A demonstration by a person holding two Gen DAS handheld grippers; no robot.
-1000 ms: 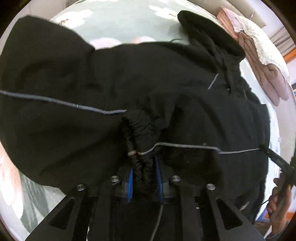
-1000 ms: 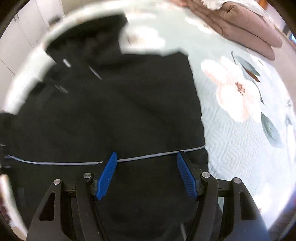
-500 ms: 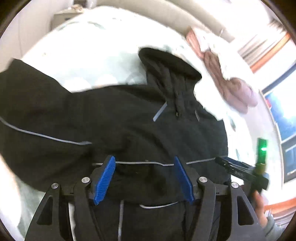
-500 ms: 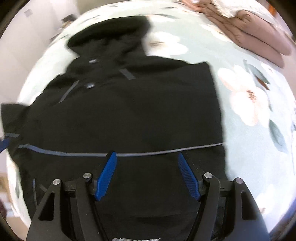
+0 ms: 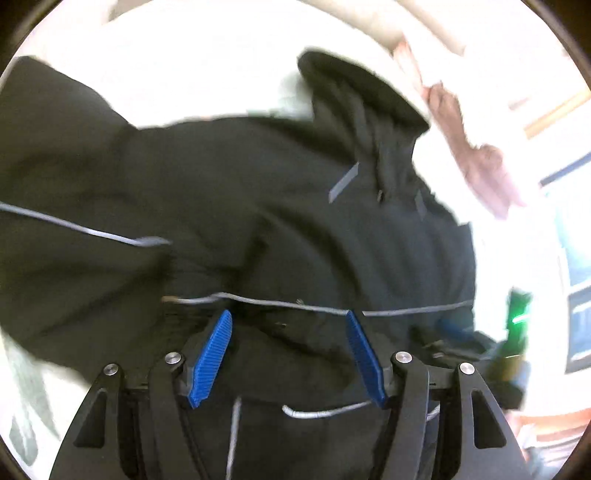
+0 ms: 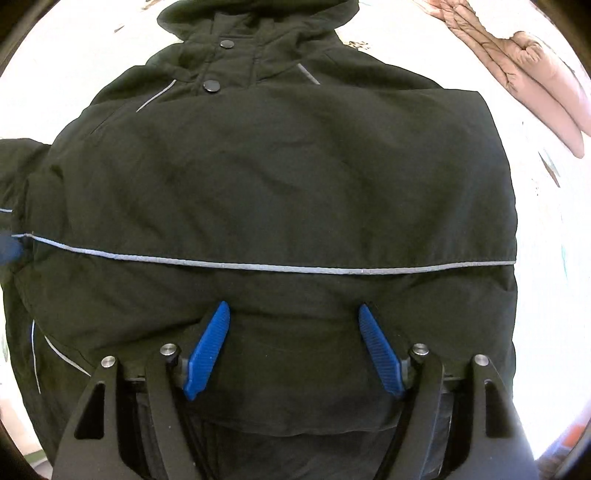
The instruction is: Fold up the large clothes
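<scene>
Right wrist view is showing the black jacket (image 6: 288,184) lying flat on the bed (image 6: 546,229), hood toward the far edge; the blurred left view is perhaps showing a bunched sleeve. Both the left gripper (image 5: 288,354) and right gripper (image 6: 293,350) are hovering wide open, gripping nothing.

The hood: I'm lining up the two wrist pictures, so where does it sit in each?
Left wrist: the hood is upper right of centre, blurred, tilting right.
Right wrist: the hood is at top centre, cut by the edge, above two snaps.
Shared landmark: the grey stripe across the jacket; also the pink quilt at right.
</scene>
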